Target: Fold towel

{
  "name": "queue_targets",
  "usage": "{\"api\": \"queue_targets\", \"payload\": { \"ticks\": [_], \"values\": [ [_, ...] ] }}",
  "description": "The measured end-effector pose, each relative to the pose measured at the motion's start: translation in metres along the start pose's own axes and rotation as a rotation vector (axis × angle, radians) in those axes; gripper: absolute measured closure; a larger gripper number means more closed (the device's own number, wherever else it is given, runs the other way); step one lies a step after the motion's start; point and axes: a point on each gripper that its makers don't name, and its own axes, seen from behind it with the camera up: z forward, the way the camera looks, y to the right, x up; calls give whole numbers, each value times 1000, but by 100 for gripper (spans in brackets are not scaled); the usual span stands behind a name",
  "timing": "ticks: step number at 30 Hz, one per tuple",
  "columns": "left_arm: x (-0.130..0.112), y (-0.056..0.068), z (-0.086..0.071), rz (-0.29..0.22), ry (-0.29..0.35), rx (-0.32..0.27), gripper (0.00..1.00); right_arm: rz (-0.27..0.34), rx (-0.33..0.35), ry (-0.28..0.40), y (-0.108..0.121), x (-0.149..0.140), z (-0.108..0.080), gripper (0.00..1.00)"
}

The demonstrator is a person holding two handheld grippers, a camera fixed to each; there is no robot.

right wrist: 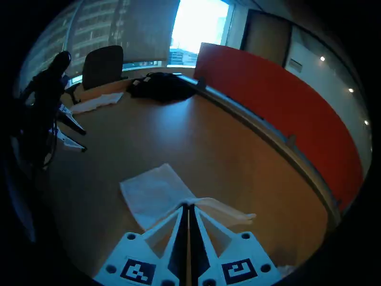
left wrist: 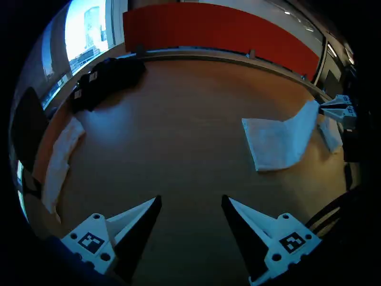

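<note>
A white towel (left wrist: 278, 143) lies on the wooden table (left wrist: 190, 124) to the right, its far corner pulled up off the surface. My right gripper (left wrist: 327, 107) holds that raised corner. In the right gripper view the towel (right wrist: 150, 193) spreads out just ahead, and my right gripper (right wrist: 188, 207) is shut on its lifted edge, which drapes off to the right. My left gripper (left wrist: 191, 200) hovers open over bare table, well left of the towel, with nothing between its fingers. From the right gripper view, the left gripper (right wrist: 85, 141) appears far left, held by a person (right wrist: 43, 105).
A second white cloth (left wrist: 62, 152) lies along the table's left edge, and another small one (left wrist: 332, 134) sits beside the right gripper. A black bag (left wrist: 107, 78) rests at the far corner by the window. A red partition (left wrist: 214, 28) runs along the back edge. A dark chair (right wrist: 102, 66) stands behind.
</note>
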Motion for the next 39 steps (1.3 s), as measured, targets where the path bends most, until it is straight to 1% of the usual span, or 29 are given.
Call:
{"api": "queue_targets", "payload": {
  "ticks": [6, 12, 17, 21, 26, 34, 35, 38, 39],
  "values": [
    [2, -3, -4, -10, 10, 3, 7, -24, 56, 6, -26, 14, 23, 94],
    [3, -9, -11, -25, 23, 10, 7, -41, 125, 0, -56, 22, 46, 94],
    [0, -16, -15, -34, 27, 20, 7, -47, 185, -20, -82, 19, 63, 94],
    [-4, -20, -16, -44, 25, 28, 7, -47, 219, -42, -95, 12, 75, 94],
    [-6, -23, -17, -53, 26, 32, 7, -48, 231, -59, -101, 7, 79, 94],
    [-4, -24, -15, -53, 25, 32, 7, -54, 240, -69, -101, 3, 76, 93],
    [-3, -24, -15, -52, 26, 32, 7, -54, 240, -71, -101, 2, 75, 86],
    [-2, -24, -14, -50, 27, 31, 7, -50, 236, -75, -99, -1, 73, 61],
    [-2, -23, -14, -50, 27, 31, 7, -48, 234, -77, -99, -2, 72, 51]
  ]
}}
